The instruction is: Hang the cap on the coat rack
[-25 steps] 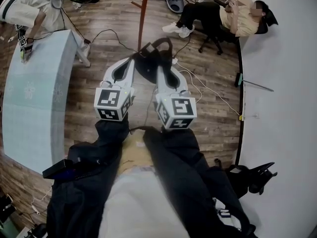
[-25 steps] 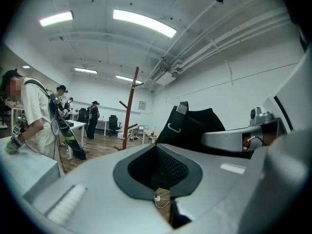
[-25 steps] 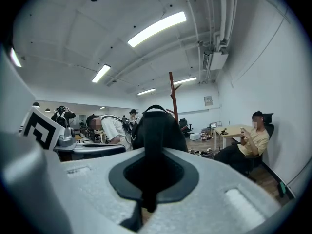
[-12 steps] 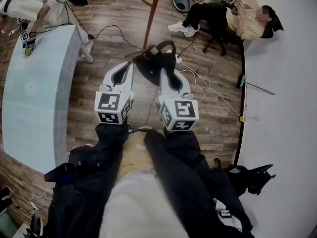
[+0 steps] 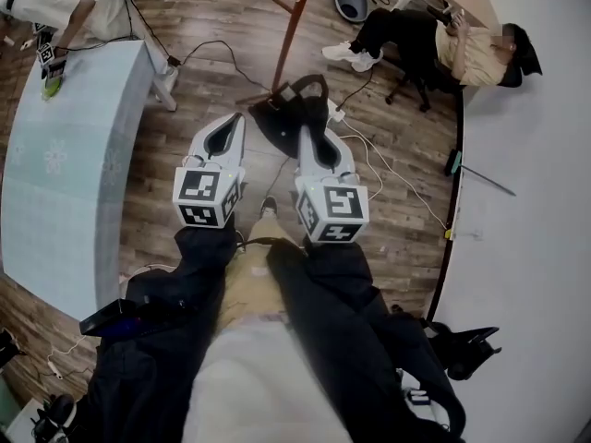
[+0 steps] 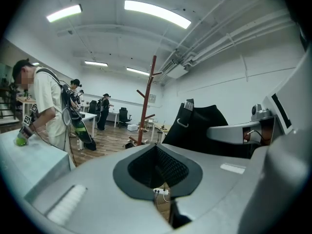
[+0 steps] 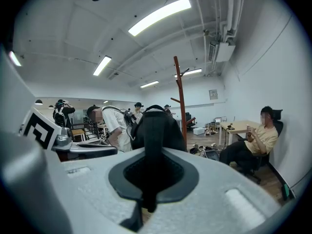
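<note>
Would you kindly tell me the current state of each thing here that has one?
right gripper: shut on the cap.
left gripper: shut, empty.
cap: held, not yet hung.
coat rack: upright, no cap on it.

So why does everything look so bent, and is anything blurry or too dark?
Left gripper view: fisheye bows the ceiling light, corners black. Head view: table edge curves, sharp except one masked patch. Right gripper view: close cap is a dark silhouette.
</note>
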A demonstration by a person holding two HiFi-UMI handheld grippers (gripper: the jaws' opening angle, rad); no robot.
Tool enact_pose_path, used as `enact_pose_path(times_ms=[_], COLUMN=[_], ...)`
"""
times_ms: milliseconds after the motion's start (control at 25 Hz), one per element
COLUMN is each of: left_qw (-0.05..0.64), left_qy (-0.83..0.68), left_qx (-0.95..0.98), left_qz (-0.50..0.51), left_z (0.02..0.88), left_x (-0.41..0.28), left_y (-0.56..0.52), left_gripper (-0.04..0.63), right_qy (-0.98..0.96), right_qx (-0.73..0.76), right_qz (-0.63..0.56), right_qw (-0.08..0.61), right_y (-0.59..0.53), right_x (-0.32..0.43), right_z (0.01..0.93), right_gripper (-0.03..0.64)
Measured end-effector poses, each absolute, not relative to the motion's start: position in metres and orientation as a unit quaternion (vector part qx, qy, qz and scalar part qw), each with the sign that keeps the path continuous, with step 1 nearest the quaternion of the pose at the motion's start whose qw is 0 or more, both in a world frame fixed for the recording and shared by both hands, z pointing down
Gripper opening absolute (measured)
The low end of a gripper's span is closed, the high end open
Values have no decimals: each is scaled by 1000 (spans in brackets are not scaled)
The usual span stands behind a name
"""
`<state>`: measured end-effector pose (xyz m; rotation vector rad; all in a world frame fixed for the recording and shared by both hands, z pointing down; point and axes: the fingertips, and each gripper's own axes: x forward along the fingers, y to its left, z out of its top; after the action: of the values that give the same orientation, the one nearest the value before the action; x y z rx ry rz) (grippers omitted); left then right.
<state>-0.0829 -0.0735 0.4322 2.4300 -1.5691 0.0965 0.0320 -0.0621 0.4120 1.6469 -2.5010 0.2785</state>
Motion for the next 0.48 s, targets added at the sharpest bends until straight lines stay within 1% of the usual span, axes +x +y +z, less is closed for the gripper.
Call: enact_pose_path(times_ms=[240, 480], left_qw=[82, 91], left_qy=[-562, -569], left_qx=[822, 816], left_qz=[37, 43], left_z=[411, 415], left_x=[-75, -49], left_y=[-125, -160], left_gripper=[2, 2], right_qy=[-845, -857], right_qx=[527, 504], right_qz=[87, 104], right_qw=[40, 26], right_y=[-118, -149], right_x=[39, 52], right_z=[400, 401], right_gripper=[6, 6])
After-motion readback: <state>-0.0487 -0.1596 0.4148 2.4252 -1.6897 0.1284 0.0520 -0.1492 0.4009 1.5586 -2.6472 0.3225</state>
